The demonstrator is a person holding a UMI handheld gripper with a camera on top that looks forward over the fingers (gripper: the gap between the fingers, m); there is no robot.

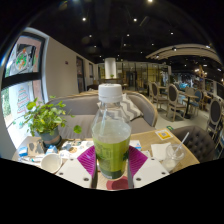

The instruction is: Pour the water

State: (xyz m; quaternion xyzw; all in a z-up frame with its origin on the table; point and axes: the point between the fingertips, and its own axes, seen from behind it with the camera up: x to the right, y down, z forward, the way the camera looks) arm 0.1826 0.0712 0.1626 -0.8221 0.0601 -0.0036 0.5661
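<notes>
So far the gripper [111,168] is clenched on the capped bottle [111,135], held upright; pouring into the glass [176,153] remains undone.

A clear bottle [111,135] with a white cap holds green liquid, seemingly between magenta-padded fingers [88,160].

A restaurant — dining chairs [176,98] (many), set tables [160,138].
</notes>
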